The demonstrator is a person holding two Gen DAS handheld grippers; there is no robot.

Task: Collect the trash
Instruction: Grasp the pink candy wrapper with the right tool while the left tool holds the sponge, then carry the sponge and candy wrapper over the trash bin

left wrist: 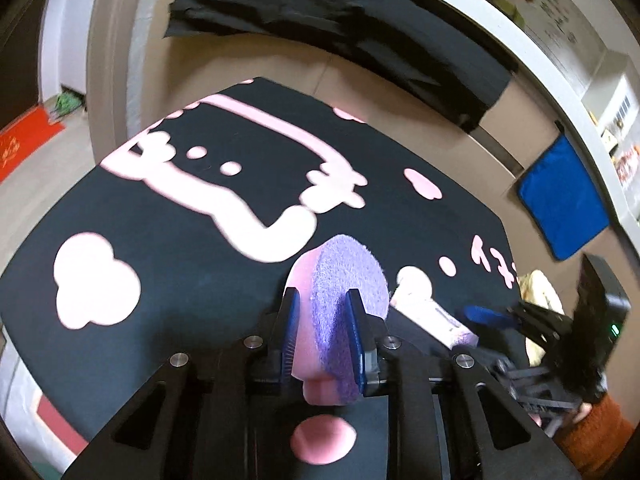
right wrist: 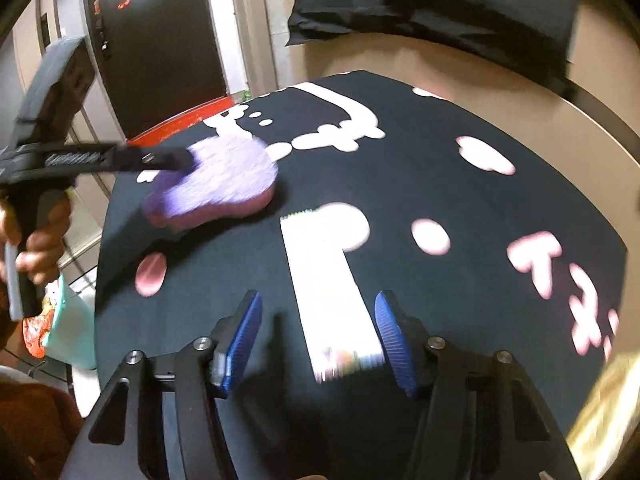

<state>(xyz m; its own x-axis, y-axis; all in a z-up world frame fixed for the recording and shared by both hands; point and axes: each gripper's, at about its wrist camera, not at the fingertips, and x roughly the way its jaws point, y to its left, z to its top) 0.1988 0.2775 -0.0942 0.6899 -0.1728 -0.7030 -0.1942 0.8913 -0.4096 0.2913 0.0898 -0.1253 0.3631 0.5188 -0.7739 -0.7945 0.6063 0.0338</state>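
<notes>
My left gripper (left wrist: 322, 300) is shut on a purple and pink sponge (left wrist: 344, 288) and holds it just above the black tablecloth with pink shapes (left wrist: 180, 248). The sponge also shows in the right wrist view (right wrist: 224, 184), held by the left gripper (right wrist: 176, 160). A white flat wrapper (right wrist: 332, 288) lies on the cloth between the fingers of my right gripper (right wrist: 320, 332), which is open around it without touching. The wrapper also shows in the left wrist view (left wrist: 432, 312), with the right gripper (left wrist: 504, 320) beside it.
A teal trash bin (right wrist: 72, 332) with colourful trash stands off the table's left edge. A black cloth (left wrist: 340, 28) lies on the floor beyond the table. A blue cloth (left wrist: 564, 200) hangs at the right. A yellowish item (left wrist: 536, 288) sits near the table's right edge.
</notes>
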